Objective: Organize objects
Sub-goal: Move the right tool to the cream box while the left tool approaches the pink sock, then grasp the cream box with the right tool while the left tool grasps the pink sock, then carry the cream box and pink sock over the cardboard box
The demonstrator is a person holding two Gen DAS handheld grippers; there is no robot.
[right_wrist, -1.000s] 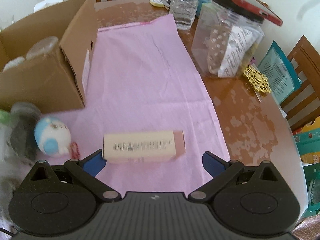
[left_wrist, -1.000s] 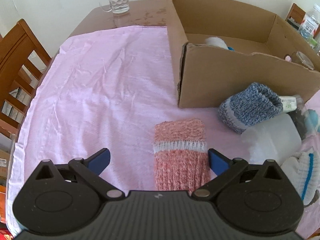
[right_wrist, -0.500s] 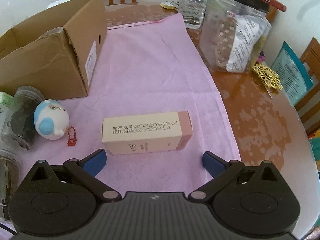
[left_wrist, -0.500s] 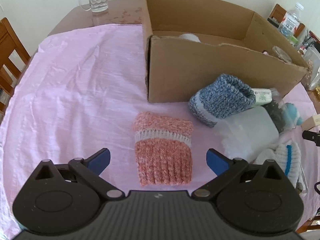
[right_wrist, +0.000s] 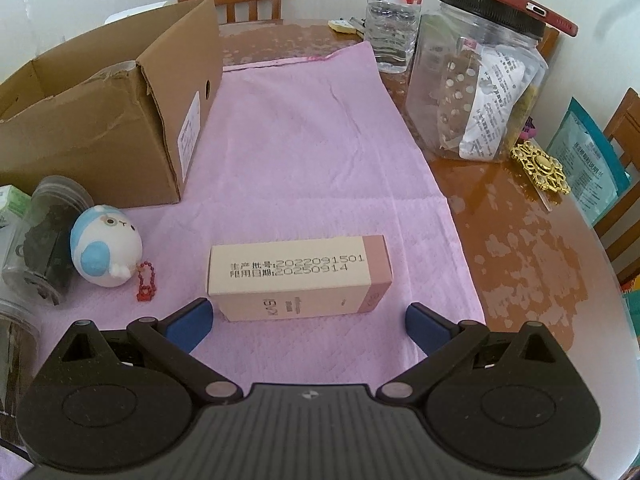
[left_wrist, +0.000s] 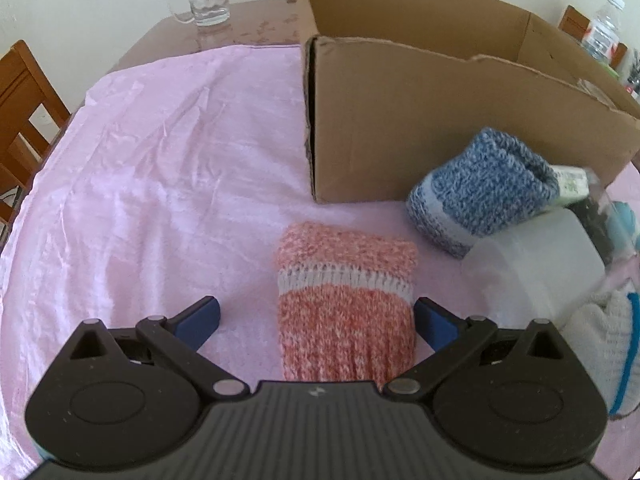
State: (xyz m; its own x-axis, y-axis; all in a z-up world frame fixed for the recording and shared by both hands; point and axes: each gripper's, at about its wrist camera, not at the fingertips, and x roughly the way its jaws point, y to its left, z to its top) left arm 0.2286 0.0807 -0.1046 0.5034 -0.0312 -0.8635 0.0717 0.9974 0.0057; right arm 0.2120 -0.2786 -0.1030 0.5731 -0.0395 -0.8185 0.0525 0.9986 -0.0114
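The left gripper (left_wrist: 316,320) is holding its two blue fingers wide apart, and nothing is in them. The pink knit sock (left_wrist: 346,312) is lying flat on the pink cloth (left_wrist: 160,184) right between the fingers, nearer to the right finger. The right gripper (right_wrist: 306,326) is also spread wide and empty. The long pink box (right_wrist: 298,278) is lying on its side just in front of its fingers, a bit closer to the left one.

It looks like most of the tidying is still to do. The big cardboard box (left_wrist: 440,128) is standing open behind the sock, and something clear seems to be poking up inside it, but I cannot tell what. Many things are still waiting outside.

The blue knit sock (left_wrist: 480,196) is sitting close to the box wall and leaning on a white tub (left_wrist: 536,268). A white glove with a blue stripe (left_wrist: 600,340) is lying beside the tub. A small round plush toy (right_wrist: 105,246) with a red bead chain and a dark jar (right_wrist: 44,236) are lying near the pink box.

The tall box wall is probably the main thing in the way, so each thing needs lifting over it.
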